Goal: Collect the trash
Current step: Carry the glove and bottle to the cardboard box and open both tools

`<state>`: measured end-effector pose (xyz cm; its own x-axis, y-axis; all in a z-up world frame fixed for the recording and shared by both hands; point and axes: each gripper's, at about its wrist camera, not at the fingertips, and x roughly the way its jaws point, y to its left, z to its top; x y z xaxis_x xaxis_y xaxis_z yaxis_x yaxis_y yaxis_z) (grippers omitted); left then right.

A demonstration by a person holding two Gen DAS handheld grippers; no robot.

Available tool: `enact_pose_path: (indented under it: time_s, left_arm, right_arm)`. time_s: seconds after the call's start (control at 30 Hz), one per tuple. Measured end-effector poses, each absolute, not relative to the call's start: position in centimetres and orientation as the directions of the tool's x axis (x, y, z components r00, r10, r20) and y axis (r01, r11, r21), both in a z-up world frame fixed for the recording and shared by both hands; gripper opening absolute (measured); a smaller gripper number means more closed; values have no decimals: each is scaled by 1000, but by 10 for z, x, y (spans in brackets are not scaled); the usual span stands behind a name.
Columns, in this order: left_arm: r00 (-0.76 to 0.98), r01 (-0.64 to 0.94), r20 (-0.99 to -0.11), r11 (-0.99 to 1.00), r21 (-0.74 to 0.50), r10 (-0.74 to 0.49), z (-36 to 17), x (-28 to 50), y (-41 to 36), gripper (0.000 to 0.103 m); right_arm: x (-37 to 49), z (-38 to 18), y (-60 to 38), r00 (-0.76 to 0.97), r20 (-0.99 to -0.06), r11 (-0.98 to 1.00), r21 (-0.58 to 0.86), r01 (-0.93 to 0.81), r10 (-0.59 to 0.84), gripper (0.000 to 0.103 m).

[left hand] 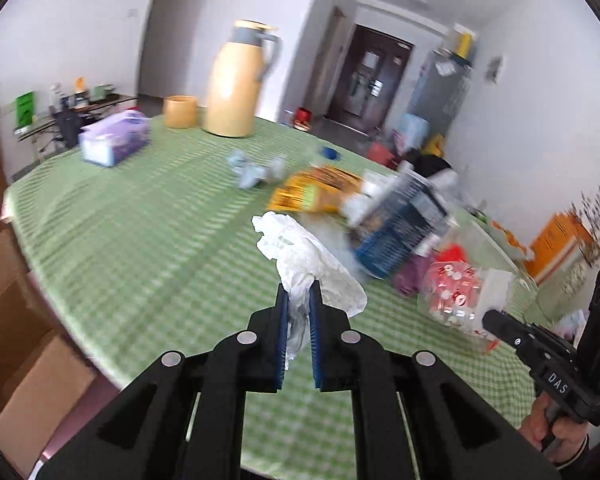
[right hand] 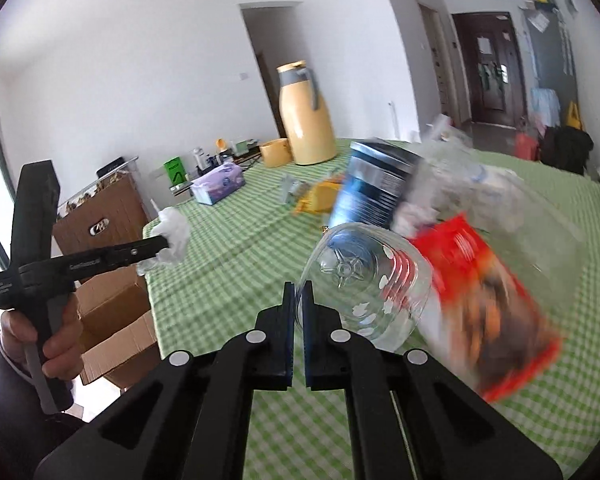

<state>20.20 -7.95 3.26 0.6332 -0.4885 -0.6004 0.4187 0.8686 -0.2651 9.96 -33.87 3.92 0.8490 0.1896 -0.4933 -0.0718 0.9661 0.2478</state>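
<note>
My left gripper (left hand: pixel 299 292) is shut on a crumpled white tissue (left hand: pixel 300 252) and holds it above the green checked table (left hand: pixel 140 240). It also shows in the right wrist view (right hand: pixel 165 244), with the tissue (right hand: pixel 174 232) at its tip. My right gripper (right hand: pixel 299 292) is shut on the rim of a clear plastic container (right hand: pixel 364 292), which is tilted and holds a red snack wrapper (right hand: pixel 480 288) and a dark blue can (right hand: pixel 372 184). In the left wrist view the right gripper (left hand: pixel 490 318) touches the container (left hand: pixel 460 296).
A yellow thermos (left hand: pixel 236 84), a yellow cup (left hand: pixel 180 111) and a purple tissue box (left hand: pixel 114 138) stand at the table's far side. A yellow snack bag (left hand: pixel 316 194) and grey scraps (left hand: pixel 256 170) lie mid-table. An open cardboard box (right hand: pixel 112 332) sits on the floor to the left.
</note>
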Motion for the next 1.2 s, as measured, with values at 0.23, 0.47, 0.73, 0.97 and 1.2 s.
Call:
enact_pose_path:
  time_s: [0.23,0.47,0.73,0.97,1.2]
  left_arm:
    - [728,251,-585,932,-260,-359,37,212,23,7]
    - [781,9,-602,966,-257,-168,25,220,144,7]
    - [751,-235,-660,923,-305,-27,-6,213,273,7]
    - [618,-397,-786,855,-335,-21,-80,228,338,7]
    - [513,-484,-858,831,-274,16,-127,227,352,12]
  right_arm:
    - [146,50,-280,841,-485,967,201,-159,239,4]
    - [192,52,-197,798,-495,939,150,-311,343,4]
    - [241,47,-96,689,-511,844,157,-514,514,4]
    - [272,21,19,469,-555,667,226,-710,687,4]
    - [282,-38,113,286,-675,565,234,-791,680,4]
